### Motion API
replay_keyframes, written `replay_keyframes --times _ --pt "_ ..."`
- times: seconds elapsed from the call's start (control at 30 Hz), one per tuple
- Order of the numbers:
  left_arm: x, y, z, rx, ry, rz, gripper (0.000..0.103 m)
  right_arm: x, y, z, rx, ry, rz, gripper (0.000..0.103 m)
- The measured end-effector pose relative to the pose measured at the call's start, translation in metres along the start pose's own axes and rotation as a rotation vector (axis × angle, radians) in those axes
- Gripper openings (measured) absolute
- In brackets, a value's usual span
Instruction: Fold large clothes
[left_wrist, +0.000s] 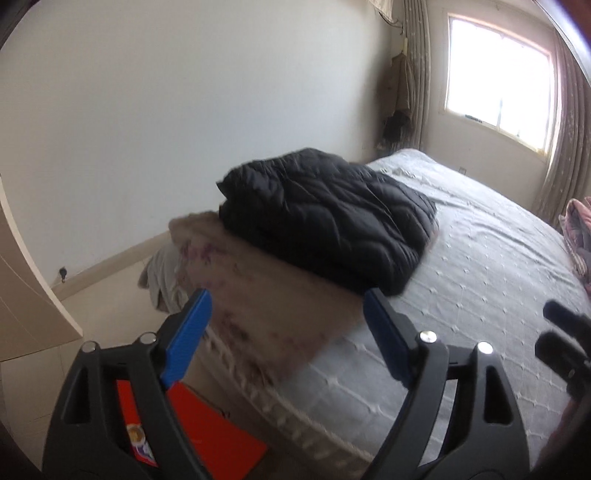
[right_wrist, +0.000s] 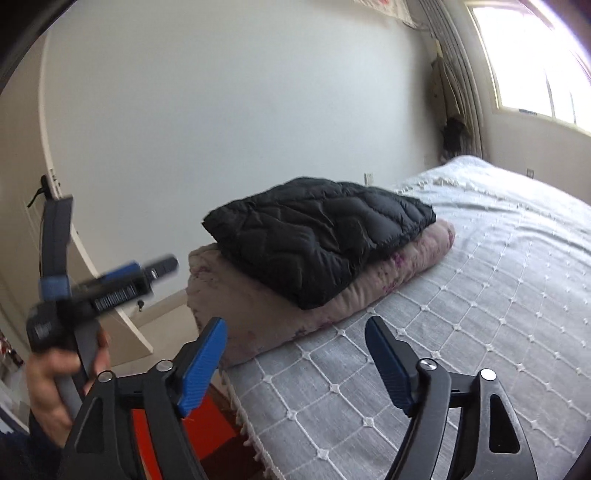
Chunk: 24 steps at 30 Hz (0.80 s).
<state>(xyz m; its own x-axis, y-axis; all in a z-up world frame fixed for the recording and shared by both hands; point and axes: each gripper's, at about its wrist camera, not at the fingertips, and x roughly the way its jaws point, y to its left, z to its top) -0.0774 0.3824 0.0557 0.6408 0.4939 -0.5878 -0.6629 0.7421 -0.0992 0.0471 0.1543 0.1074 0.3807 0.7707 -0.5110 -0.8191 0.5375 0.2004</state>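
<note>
A folded black quilted jacket (left_wrist: 328, 218) lies on top of a folded beige-pink floral garment (left_wrist: 258, 291) at the near corner of the bed. Both also show in the right wrist view, the jacket (right_wrist: 317, 236) stacked on the floral garment (right_wrist: 266, 317). My left gripper (left_wrist: 286, 332) is open and empty, held back from the stack over the bed's edge. My right gripper (right_wrist: 295, 362) is open and empty, above the bedspread short of the stack. The left gripper's body (right_wrist: 74, 295) shows blurred at the left of the right wrist view, held in a hand.
The bed (left_wrist: 498, 280) carries a grey quilted bedspread (right_wrist: 480, 314). A red box (left_wrist: 207, 432) lies on the floor by the bed. Grey cloth (left_wrist: 162, 280) hangs at the bed's corner. A pink bundle (left_wrist: 576, 229) sits far right. A white cabinet (left_wrist: 22, 295) stands left. A window (left_wrist: 498, 81) is behind.
</note>
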Motion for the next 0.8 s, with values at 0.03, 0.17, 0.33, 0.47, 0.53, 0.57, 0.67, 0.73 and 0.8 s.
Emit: replay_keyframes --times 0.03,0.17,0.33,0.47,0.53,0.57,0.67,0.73,0.8 --pt "-0.007 -0.002 -0.003 0.003 0.004 0.008 0.086 -0.008 0.003 -0.002 -0.012 -0.020 0.005 0.085" --pt "-0.029 -0.013 -0.012 0.035 -0.036 0.092 0.099 -0.026 0.001 -0.018 0.014 -0.076 0.060 0.088" --pt "-0.053 -0.040 -0.035 0.093 -0.066 0.166 0.099 -0.026 -0.022 -0.045 0.042 -0.072 0.058 0.089" --pt "-0.063 -0.057 -0.042 0.086 -0.072 0.167 0.099 -0.042 -0.037 -0.051 0.035 -0.069 0.030 0.089" --pt "-0.066 -0.070 -0.045 0.093 -0.078 0.164 0.099 -0.053 -0.042 -0.056 0.013 -0.086 0.007 0.090" --pt "-0.067 -0.075 -0.047 0.095 -0.078 0.160 0.099 -0.056 -0.045 -0.057 0.011 -0.093 -0.010 0.092" --pt "-0.069 -0.087 -0.050 0.082 -0.077 0.150 0.099 -0.065 -0.052 -0.054 0.023 -0.106 -0.025 0.094" --pt "-0.069 -0.094 -0.051 0.080 -0.075 0.146 0.099 -0.071 -0.053 -0.051 0.030 -0.120 -0.007 0.095" --pt "-0.071 -0.098 -0.052 0.082 -0.074 0.147 0.099 -0.078 -0.051 -0.050 0.020 -0.133 0.002 0.100"
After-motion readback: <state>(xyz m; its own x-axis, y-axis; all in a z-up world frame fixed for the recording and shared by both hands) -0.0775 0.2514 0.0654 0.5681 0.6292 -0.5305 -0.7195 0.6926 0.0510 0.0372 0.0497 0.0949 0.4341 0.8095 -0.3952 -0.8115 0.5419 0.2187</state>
